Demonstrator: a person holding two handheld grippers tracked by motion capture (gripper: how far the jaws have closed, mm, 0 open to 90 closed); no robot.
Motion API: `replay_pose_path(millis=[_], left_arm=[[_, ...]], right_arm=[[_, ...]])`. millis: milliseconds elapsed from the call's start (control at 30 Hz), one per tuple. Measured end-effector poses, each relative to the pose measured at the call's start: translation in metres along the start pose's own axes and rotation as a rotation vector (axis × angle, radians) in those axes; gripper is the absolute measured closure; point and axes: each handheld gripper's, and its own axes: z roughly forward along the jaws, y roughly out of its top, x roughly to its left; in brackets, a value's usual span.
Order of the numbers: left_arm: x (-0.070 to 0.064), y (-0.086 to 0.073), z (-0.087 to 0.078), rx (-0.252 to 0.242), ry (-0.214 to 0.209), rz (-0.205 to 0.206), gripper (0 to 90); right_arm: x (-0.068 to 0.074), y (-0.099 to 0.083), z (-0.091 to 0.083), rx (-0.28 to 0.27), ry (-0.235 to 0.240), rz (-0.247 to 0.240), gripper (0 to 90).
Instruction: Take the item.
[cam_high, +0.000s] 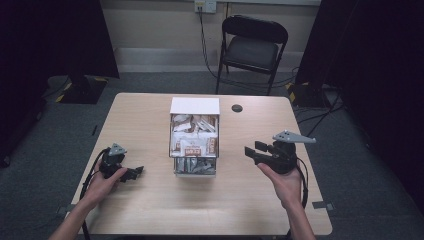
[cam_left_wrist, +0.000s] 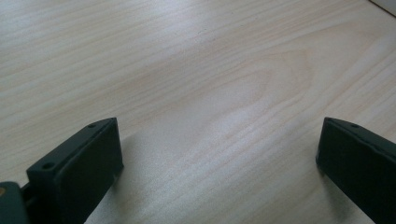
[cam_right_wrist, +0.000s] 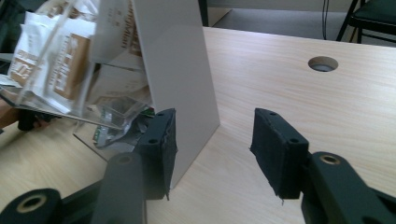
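The left gripper (cam_high: 131, 173) rests low on the bench (cam_high: 150, 210) near its left edge, jaws spread wide over bare wood. The right gripper (cam_high: 251, 151) is held above the bench toward the right edge, jaws spread, empty. Between them, mid-bench, stands a clear box (cam_high: 194, 142) of sachets (cam_right_wrist: 51, 60), its white side panel (cam_right_wrist: 177, 70) just beside the right gripper's jaws.
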Motion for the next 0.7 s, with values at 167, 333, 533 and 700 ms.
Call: replay_pose_path(millis=[167,333,533,700], left_arm=[[0.000,0.000,0.000,-0.001,0.000,-0.001,0.0],[0.000,0.000,0.000,-0.002,0.001,-0.002,0.0],[0.000,0.000,0.000,-0.001,0.000,-0.001,0.0],[0.000,0.000,0.000,-0.001,0.000,-0.002,0.0]], right_arm=[[0.006,0.010,-0.001,-0.011,0.035,-0.009,50.0],[0.010,0.022,-0.004,-0.021,0.046,-0.029,49.2],[0.019,0.035,-0.006,-0.052,0.096,-0.039,50.2],[0.027,0.041,-0.005,-0.057,0.132,-0.056,52.2]])
